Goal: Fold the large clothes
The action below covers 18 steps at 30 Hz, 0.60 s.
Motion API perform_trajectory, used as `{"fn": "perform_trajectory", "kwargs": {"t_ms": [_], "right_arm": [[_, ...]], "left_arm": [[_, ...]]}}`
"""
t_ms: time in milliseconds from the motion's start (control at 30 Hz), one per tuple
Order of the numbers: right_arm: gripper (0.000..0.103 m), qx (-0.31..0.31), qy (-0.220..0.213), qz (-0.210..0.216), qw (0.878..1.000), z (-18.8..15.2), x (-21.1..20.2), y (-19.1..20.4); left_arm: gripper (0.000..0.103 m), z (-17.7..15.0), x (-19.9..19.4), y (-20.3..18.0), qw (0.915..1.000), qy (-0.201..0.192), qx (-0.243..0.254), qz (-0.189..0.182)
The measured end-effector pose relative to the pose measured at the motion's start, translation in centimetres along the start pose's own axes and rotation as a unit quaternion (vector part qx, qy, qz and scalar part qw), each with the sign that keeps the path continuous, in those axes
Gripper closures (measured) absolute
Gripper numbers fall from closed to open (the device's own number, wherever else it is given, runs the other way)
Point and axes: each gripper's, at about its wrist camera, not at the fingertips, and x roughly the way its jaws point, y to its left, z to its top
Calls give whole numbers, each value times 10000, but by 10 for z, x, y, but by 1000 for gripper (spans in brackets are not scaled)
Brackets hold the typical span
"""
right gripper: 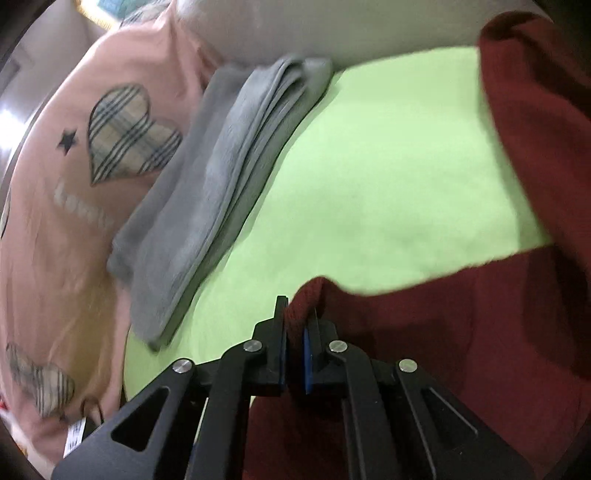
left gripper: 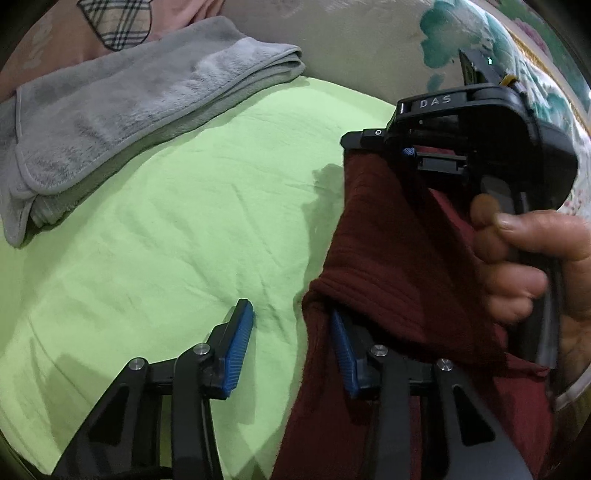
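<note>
A dark red knit garment (left gripper: 388,240) hangs above the light green sheet (left gripper: 184,221). In the right wrist view my right gripper (right gripper: 297,310) is shut on a bunched edge of the red garment (right gripper: 480,332), which sags away to the right. The left wrist view shows that same right gripper (left gripper: 369,147) at the upper right, with a hand (left gripper: 535,258) around its handle and the cloth dropping from its tip. My left gripper (left gripper: 290,310) is open below it. The garment drapes over its right finger (left gripper: 343,354), its hem lies in the gap, and the left pad (left gripper: 240,347) is bare.
A folded grey fleece blanket (left gripper: 129,122) lies along the sheet's far left edge, also seen in the right wrist view (right gripper: 229,184). Beyond it is pink fabric with a plaid heart (right gripper: 122,136). Floral cloth (left gripper: 461,29) fills the far right.
</note>
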Motion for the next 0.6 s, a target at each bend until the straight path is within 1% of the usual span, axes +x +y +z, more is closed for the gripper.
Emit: {"fn": "perform_trajectory", "kwargs": {"t_ms": [33, 67, 100, 133, 167, 200, 267, 300, 367, 433, 500, 567, 600], "right_arm": [[95, 136, -40, -71, 9999, -1, 0, -5], [92, 235, -25, -10, 9997, -3, 0, -9], [92, 342, -7, 73, 9994, -7, -4, -14], [89, 386, -30, 90, 9992, -12, -12, -19], [83, 374, -107, 32, 9992, -15, -20, -22], [79, 351, -232, -82, 9991, -20, -30, -27], [78, 350, -475, -278, 9979, -39, -64, -42], [78, 420, -590, -452, 9964, -52, -86, -56], [78, 640, -931, -897, 9895, -74, -131, -74], [78, 901, -1269, -1515, 9761, -101, -180, -95], [78, 1273, -1618, -2302, 9511, -134, -234, -122], [78, 1664, -1852, -2780, 9278, -161, -274, -145], [78, 1817, -1891, -2938, 9192, -172, -288, -155]], "left_arm": [[60, 0, -1, 3, 10000, 25, -62, -62], [60, 0, -1, 5, 9999, 44, -102, -99], [60, 0, -3, 7, 9998, 53, -147, -143], [60, -1, -5, 9, 9996, 46, -194, -204], [60, -2, -7, 11, 9994, 53, -242, -239], [60, -2, -9, 14, 9991, 54, -306, -279], [62, -2, -15, 17, 9988, 68, -360, -321], [62, -1, -19, 17, 9987, 45, -357, -352], [62, 1, -26, 16, 9989, -56, -291, -373], [62, 7, -30, 12, 9991, -93, -176, -380], [62, 17, -32, 7, 9989, -152, -99, -431], [61, 28, -30, -2, 9992, -190, 3, -357], [61, 31, -30, -5, 9993, -195, 35, -320]]}}
